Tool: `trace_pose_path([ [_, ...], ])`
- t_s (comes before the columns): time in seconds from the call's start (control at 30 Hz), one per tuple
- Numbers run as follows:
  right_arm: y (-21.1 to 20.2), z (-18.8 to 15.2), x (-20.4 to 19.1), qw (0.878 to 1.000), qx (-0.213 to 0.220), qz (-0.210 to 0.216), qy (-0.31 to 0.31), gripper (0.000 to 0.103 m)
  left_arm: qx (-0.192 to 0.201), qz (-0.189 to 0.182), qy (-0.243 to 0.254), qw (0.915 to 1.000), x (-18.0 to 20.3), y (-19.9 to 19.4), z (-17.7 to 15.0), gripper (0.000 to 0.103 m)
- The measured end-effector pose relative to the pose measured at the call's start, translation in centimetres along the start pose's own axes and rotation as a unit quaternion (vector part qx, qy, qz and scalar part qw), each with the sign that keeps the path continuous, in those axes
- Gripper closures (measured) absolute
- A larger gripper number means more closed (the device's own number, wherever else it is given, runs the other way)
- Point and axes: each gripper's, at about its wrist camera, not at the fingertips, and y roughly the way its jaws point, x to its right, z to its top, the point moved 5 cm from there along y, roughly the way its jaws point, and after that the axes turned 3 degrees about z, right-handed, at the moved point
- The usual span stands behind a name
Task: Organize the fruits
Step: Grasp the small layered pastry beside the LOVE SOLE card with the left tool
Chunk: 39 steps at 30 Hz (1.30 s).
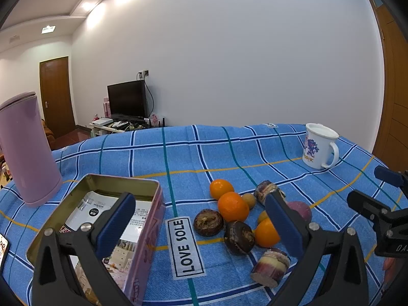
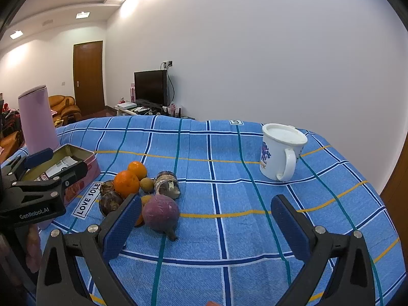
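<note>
**Inspector:** State of both tongs?

**Assistant:** The left tongs (image 1: pixel 201 227) stand fully apart with nothing between the pads; they hang above the near-left part of the surface (image 1: pixel 229 148), tilted down over the gap between the tin and the fruit. The right tongs (image 2: pixel 206 225) are likewise wide apart and empty, over bare cloth toward the near-right edge.

**Inspector:** Where is the fruit?

**Assistant:** Bunched in one pile near the middle of the surface, just beside the open tin (image 1: pixel 107 186). It includes an orange (image 1: pixel 232 206), a dark round fruit (image 1: pixel 208 222), a cut sugarcane piece (image 1: pixel 270 266) and a purple round fruit (image 2: pixel 160 212) at the pile's right side.

**Inspector:** Why that arrangement?

**Assistant:** My judgement: the tin sits lidless with its mouth up, beside the pile, to receive the fruit with short transfers. The mug (image 2: pixel 281 150), well apart near the far-right corner, and the pink flask (image 1: pixel 28 150) at the far-left edge stay out of the working area. Nothing is yet sorted.
</note>
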Motion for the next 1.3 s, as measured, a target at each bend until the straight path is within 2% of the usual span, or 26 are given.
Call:
trace_pose_path([
  [0.4,0.1,0.0,0.0,1.0,-0.005,-0.001,-0.005,0.001,-0.002,0.0,-0.001,1.0,0.3,0.1,-0.4,0.0],
  [0.57,0.1,0.0,0.1,1.0,-0.005,-0.001,-0.004,0.001,-0.016,0.003,-0.013,0.9998,0.0,0.5,-0.7,0.0],
  [0.77,0.8,-0.3,0.3,1.0,-0.018,-0.005,-0.01,0.001,-0.058,-0.022,-0.018,0.9979,0.4,1.0,-1.2,0.0],
  [0.87,1.0,-0.6,0.8,1.0,-0.022,-0.009,-0.004,0.001,-0.067,-0.05,-0.003,0.9965,1.2,0.9,-1.6,0.0],
  [0.97,1.2,-0.9,1.6,1.0,-0.027,-0.014,0.003,0.001,-0.091,-0.091,0.005,0.9917,2.5,1.2,-2.3,0.0],
  [1.1,1.5,-1.6,2.3,0.999,-0.033,-0.018,0.01,0.001,-0.101,-0.128,0.007,0.9866,3.8,0.9,-3.1,0.007],
  [1.17,1.7,-1.9,2.5,0.999,-0.037,-0.018,0.015,0.001,-0.12,-0.144,0.017,0.9821,4.4,1.0,-3.5,0.015],
  [1.23,1.9,-2.0,2.5,0.999,-0.041,-0.016,0.016,0.001,-0.145,-0.159,0.035,0.9759,5.2,1.4,-4.3,0.028],
  [1.3,2.0,-2.0,2.5,0.999,-0.042,-0.017,0.016,0.001,-0.163,-0.165,0.057,0.9711,6.2,1.6,-5.1,0.034],
])
